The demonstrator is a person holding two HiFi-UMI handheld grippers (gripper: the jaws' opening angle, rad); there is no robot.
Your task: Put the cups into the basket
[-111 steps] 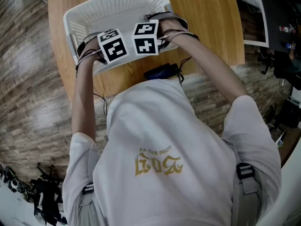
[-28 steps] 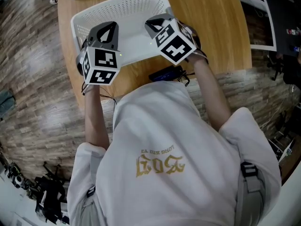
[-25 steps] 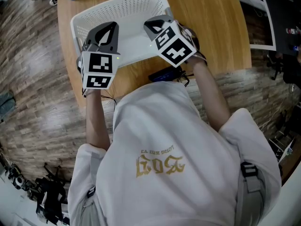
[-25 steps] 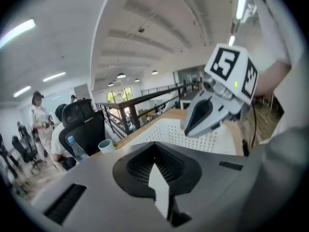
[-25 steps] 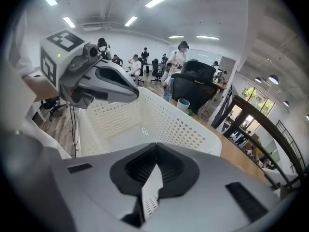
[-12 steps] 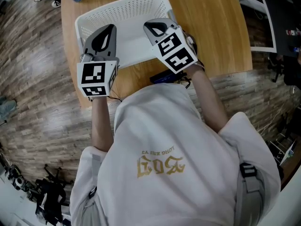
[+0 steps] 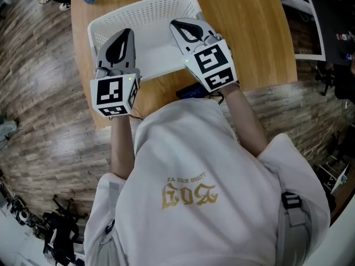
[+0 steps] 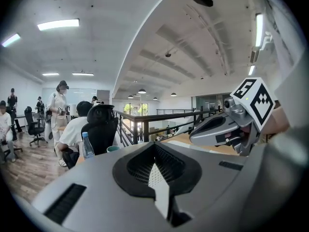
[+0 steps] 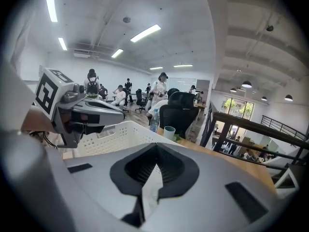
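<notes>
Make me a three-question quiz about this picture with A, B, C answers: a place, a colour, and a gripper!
1. Where is the cup? A on the table past the basket B inside it C in a gripper
2. What colour is the basket? A red B white C black
3. How are the jaws of the left gripper? A wide apart B on a cup C shut, empty
Answers: 1 A, it stands beside the bottle beyond the far rim; 2 B, white mesh walls; 3 C, they meet, nothing between.
</notes>
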